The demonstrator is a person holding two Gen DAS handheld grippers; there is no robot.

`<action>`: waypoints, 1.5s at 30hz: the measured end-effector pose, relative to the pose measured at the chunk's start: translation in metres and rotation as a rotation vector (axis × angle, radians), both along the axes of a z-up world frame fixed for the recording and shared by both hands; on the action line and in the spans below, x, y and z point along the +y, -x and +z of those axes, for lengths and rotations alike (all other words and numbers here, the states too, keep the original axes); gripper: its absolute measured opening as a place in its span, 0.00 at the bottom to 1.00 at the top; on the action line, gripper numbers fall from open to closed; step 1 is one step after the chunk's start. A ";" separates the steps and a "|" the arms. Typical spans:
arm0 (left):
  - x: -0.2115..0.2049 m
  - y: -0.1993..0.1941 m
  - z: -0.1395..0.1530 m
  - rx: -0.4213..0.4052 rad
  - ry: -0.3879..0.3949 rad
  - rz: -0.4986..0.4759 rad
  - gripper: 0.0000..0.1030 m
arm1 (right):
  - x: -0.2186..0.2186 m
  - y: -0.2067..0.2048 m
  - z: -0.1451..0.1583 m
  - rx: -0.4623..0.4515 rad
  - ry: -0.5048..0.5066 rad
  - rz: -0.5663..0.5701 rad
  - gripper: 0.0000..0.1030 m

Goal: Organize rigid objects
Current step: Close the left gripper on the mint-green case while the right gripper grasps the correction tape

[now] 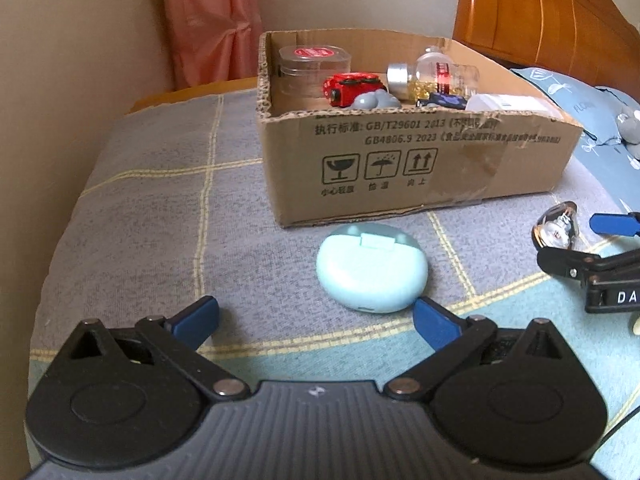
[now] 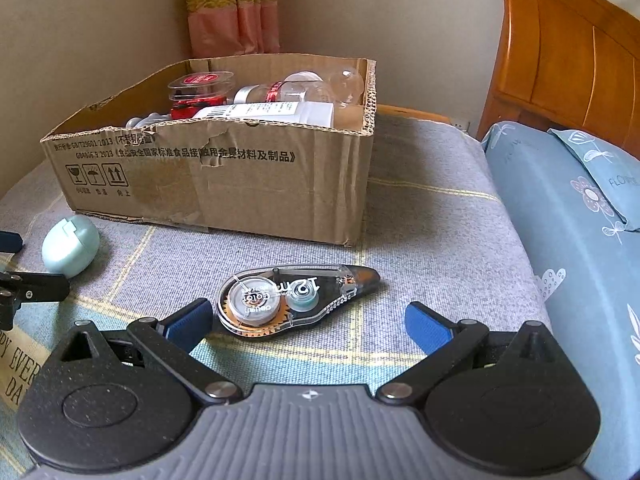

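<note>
Both hand-held grippers stood wide open and empty over the bed.

The right hand-held gripper point(image 2: 308, 318) should have straddled the clear tape dispenser's point(image 2: 294, 300) round end squarely before closing. The left hand-held gripper point(image 1: 316, 316) faced the pale-blue oval case point(image 1: 371, 267), lying just before the cardboard box point(image 1: 420, 164).

Right gripper point(image 2: 308, 320) spread wide over the bed
A clear tape dispenser point(image 2: 294, 300) lies between its blue fingers, cardboard box point(image 2: 248, 184) beyond.
</note>
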State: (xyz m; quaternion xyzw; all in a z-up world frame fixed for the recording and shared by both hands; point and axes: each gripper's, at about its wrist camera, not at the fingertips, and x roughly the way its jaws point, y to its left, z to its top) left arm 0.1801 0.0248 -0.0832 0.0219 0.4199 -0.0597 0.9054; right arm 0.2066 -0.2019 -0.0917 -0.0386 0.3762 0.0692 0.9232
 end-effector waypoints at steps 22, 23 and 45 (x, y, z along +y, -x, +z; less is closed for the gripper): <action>-0.023 -0.015 -0.002 -0.046 -0.004 -0.009 0.99 | -0.004 -0.003 0.001 0.005 0.006 0.078 1.00; -0.023 -0.013 -0.002 -0.051 -0.006 -0.014 0.99 | -0.004 -0.004 0.001 0.007 0.006 0.089 1.00; -0.030 -0.014 0.005 -0.080 -0.062 -0.181 0.59 | -0.008 -0.016 0.005 0.026 0.007 0.239 0.90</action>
